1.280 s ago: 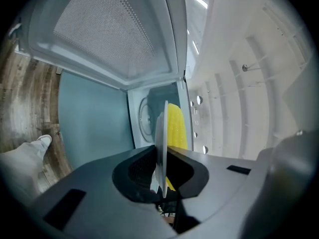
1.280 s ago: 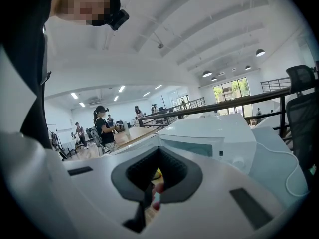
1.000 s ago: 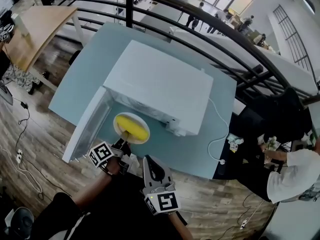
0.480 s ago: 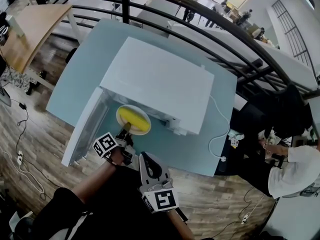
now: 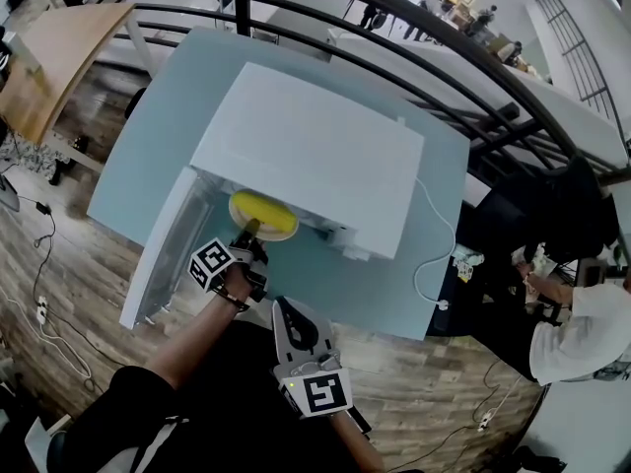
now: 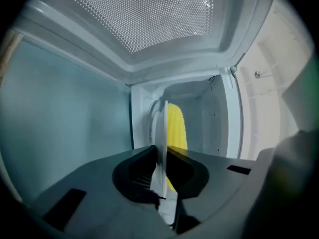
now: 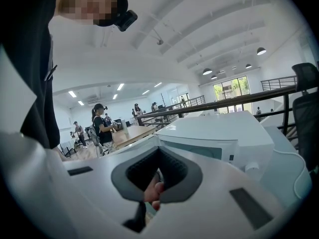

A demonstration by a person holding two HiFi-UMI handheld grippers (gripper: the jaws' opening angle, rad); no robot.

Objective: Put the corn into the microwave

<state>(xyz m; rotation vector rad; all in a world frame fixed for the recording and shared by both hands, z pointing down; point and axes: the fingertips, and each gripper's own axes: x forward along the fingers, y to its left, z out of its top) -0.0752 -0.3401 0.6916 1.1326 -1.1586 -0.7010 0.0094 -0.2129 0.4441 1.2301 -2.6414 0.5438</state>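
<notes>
left gripper view alone shows the left tool [image 6: 161, 153] pinching the plate [image 6: 160, 123], corn [image 6: 177, 126] inside the microwave [image 6: 209, 118].

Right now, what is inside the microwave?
The white plate, carrying the yellow corn, sits partway inside the microwave, its rim clamped by the left gripper. In the head view the microwave's roof covers the plate's far edge and the deeper cavity.

Your microwave [image 5: 306, 156] has a smooth, glossy white casing and a finely perforated door screen [image 6: 149, 14], the plate [image 6: 160, 133] is glossy white, the corn [image 6: 177, 126] looks bumpy, the table [image 5: 394, 284] is smooth and matt, and the floor [image 5: 59, 264] is of wood planks.
</notes>
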